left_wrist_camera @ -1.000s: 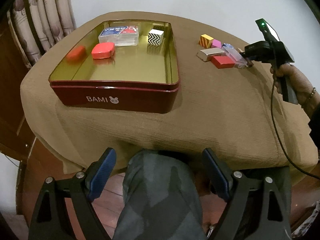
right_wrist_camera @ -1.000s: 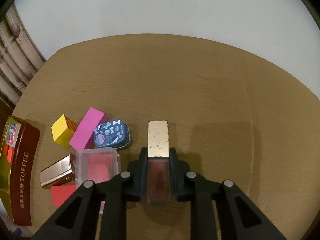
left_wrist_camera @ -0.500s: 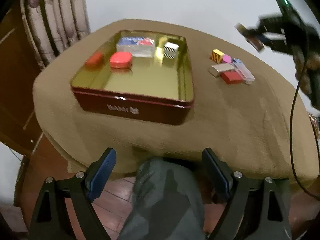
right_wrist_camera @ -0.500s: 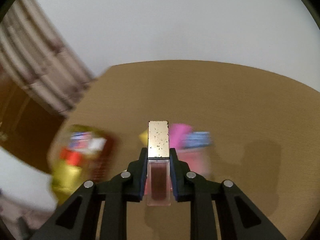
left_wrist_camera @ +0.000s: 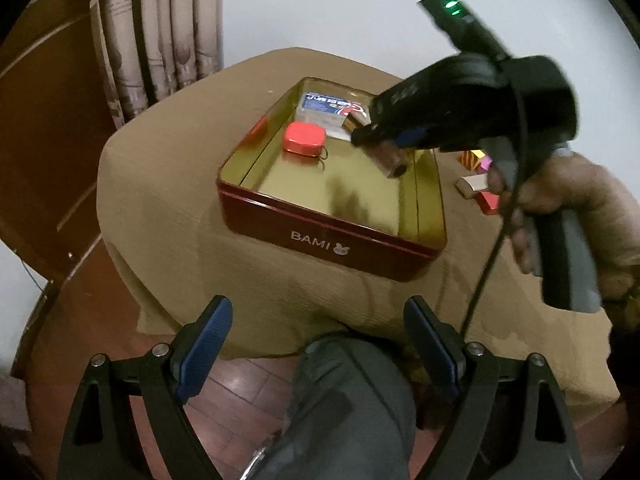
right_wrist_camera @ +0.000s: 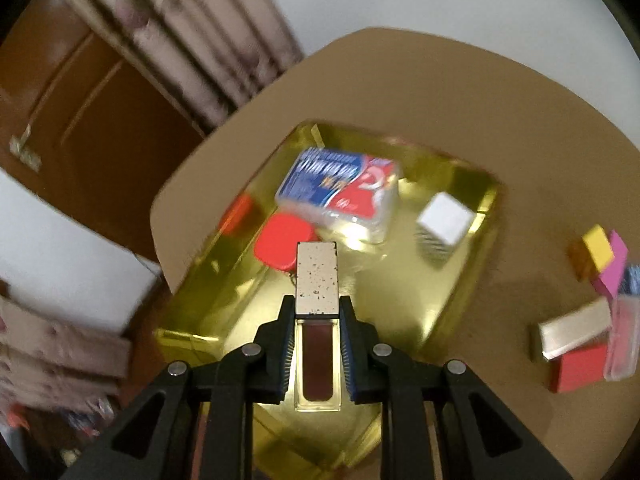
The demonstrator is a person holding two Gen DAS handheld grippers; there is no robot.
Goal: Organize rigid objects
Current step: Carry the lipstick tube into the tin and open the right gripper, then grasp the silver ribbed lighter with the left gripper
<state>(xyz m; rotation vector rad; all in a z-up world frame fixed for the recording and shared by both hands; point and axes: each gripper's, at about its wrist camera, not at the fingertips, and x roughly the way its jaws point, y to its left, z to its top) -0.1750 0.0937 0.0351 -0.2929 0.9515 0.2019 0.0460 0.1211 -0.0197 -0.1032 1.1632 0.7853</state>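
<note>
I see a table (left_wrist_camera: pixel 168 184) draped in tan cloth, and on it my landmark: a red tin (left_wrist_camera: pixel 320 236) with a gold inside, marked BAMI on its near wall. Inside the tin, at its far end, lies a blue and red packet in clear plastic (right_wrist_camera: pixel 340 192). Nearer than the packet sits a rounded red case (right_wrist_camera: pixel 282 240), and in the far right corner a white cube with black zigzag sides (right_wrist_camera: pixel 444 224). On the cloth to the right of the tin lies a small cluster: a silver bar (right_wrist_camera: pixel 572 328), a red block (right_wrist_camera: pixel 580 368), a pink block (right_wrist_camera: pixel 614 270) and a yellow block (right_wrist_camera: pixel 598 246).

My right tongs (right_wrist_camera: pixel 318 344) are pressed together, pinching a clear tube of dark red liquid with a speckled silver cap (right_wrist_camera: pixel 317 284), held in the air above the tin's open interior. My left tongs (left_wrist_camera: pixel 316 348) stand spread and hold nothing, off the table's near edge, above a trouser leg (left_wrist_camera: pixel 348 408).
</note>
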